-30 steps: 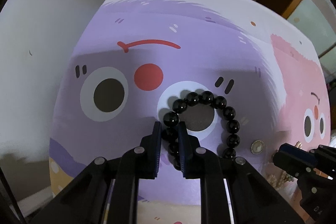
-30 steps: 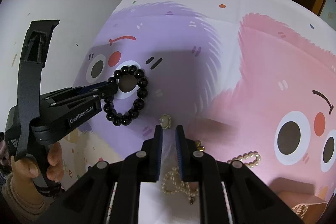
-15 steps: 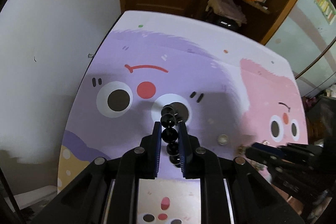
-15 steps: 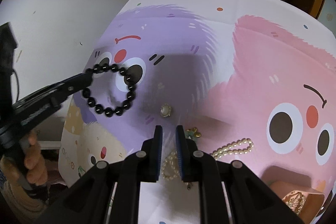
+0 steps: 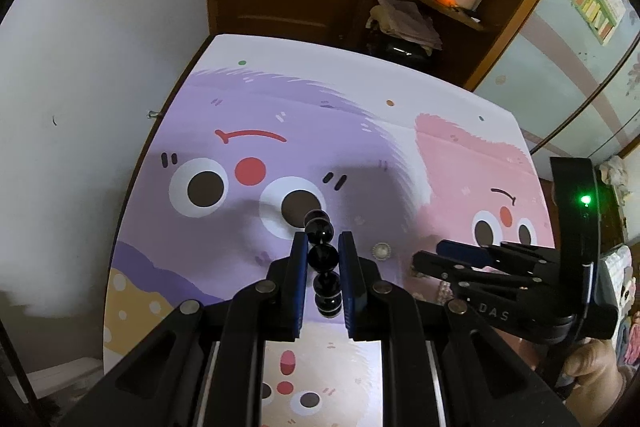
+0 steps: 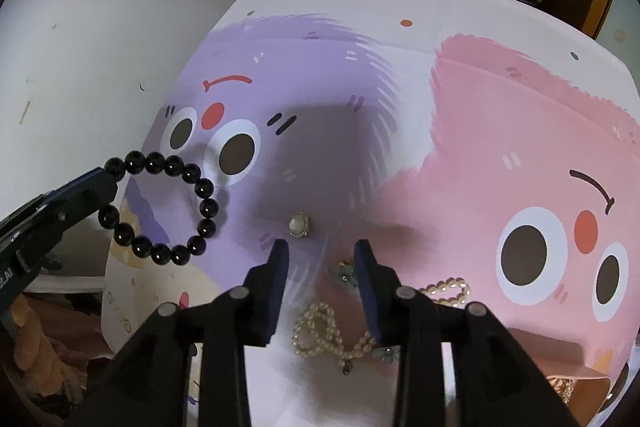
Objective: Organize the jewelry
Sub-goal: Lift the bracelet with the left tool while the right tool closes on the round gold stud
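Observation:
My left gripper is shut on a black bead bracelet and holds it in the air above the cartoon table mat. In the right wrist view the bracelet hangs as a ring from the left gripper's fingers at the left. My right gripper is open above a pearl ring, a small green flower earring and a pearl necklace. A second pearl strand lies to the right.
A pink box with jewelry in it sits at the lower right of the mat. A white wall runs along the table's left edge. A wooden door and shelves stand behind the table.
My left gripper has lifted the black bracelet off the mat and pulled back and up. My right gripper has opened its jaws above the pearl jewelry.

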### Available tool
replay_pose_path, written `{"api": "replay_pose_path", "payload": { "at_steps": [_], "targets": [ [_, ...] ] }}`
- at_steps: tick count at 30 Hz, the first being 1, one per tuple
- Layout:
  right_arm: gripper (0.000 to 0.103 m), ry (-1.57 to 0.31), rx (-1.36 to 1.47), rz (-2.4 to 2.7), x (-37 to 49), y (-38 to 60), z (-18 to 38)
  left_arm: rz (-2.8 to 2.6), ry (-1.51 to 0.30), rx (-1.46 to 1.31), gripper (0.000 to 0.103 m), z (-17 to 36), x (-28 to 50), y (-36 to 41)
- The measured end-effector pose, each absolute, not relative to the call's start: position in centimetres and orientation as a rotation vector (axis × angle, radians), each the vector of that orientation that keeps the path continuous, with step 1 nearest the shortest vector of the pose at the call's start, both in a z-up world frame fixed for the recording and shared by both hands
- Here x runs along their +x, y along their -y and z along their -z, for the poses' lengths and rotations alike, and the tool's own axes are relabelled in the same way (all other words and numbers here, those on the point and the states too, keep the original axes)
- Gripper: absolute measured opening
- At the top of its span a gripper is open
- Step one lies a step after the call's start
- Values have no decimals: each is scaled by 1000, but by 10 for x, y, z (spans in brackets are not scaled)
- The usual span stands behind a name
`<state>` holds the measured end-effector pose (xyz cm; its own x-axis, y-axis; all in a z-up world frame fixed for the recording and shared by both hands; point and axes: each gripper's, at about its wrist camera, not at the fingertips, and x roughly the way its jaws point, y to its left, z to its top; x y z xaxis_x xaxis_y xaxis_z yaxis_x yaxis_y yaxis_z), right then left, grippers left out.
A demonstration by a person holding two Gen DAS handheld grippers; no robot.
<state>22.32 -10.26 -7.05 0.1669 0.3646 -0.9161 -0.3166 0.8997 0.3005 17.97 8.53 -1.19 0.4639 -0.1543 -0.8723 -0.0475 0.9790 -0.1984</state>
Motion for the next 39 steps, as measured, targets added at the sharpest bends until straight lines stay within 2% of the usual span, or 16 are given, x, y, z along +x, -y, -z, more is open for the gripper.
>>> {"api": "replay_pose_path", "payload": {
  "at_steps": [27,34,39],
  "targets": [
    [34,-1357,-142,-472,236,49,97,93,-1113,-267,13,8,179,-96],
    [16,-1344,-193,-458,233,43,99,95,-1115,-269,13,8,180,-96],
    [14,-1334,-210,-444,231,41,99,104,-1121,-277,13,9,179,-96]
  ]
}}
